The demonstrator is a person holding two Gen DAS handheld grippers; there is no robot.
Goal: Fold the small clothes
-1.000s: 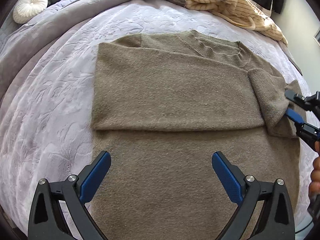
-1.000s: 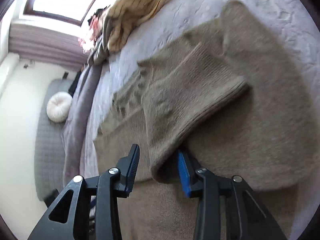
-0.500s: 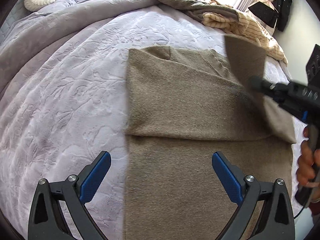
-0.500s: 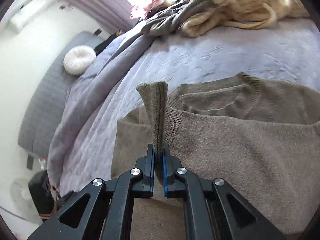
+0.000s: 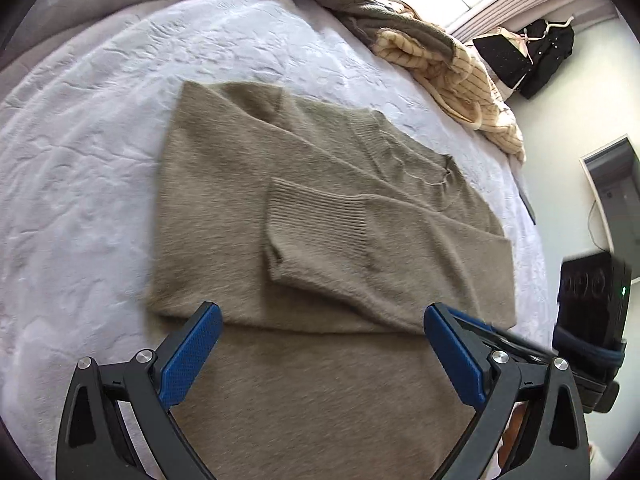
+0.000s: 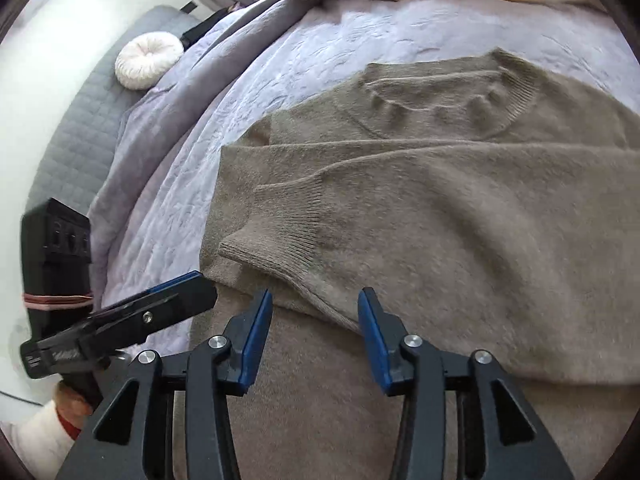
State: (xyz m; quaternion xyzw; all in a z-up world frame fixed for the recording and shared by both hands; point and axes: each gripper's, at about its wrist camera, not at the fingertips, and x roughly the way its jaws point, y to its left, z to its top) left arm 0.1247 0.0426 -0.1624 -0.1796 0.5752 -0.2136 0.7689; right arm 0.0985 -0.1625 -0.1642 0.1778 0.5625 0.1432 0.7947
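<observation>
1. A taupe knit sweater (image 5: 328,240) lies flat on a bed covered with a lavender embossed quilt (image 5: 80,184); its collar points toward the far side of the bed.
2. Both sleeves are folded across the chest. The upper one ends in a ribbed cuff (image 5: 316,224) that rests near the middle of the sweater's body.
3. The left claw (image 5: 320,360) hovers over the lower body of the sweater with its blue-padded fingers spread wide apart and nothing between them. The folded sleeve edge lies just beyond the fingertips.
4. The right claw (image 6: 314,336) is likewise apart and grips nothing. The cuff (image 6: 280,236) lies just ahead of it, slightly to the left of the gap.
5. In the right wrist view the left claw (image 6: 160,304) shows at the left, over the sweater's left edge, near the quilt (image 6: 280,52).
6. In the left wrist view part of the right tool's black body (image 5: 592,308) appears at the far right edge, beyond the sweater's side.
7. A heap of other clothes, including a cream striped garment (image 5: 452,72), lies at the far edge of the bed, well apart from the sweater.
8. A round white cushion (image 6: 148,60) rests on a grey quilted seat beside the bed.
</observation>
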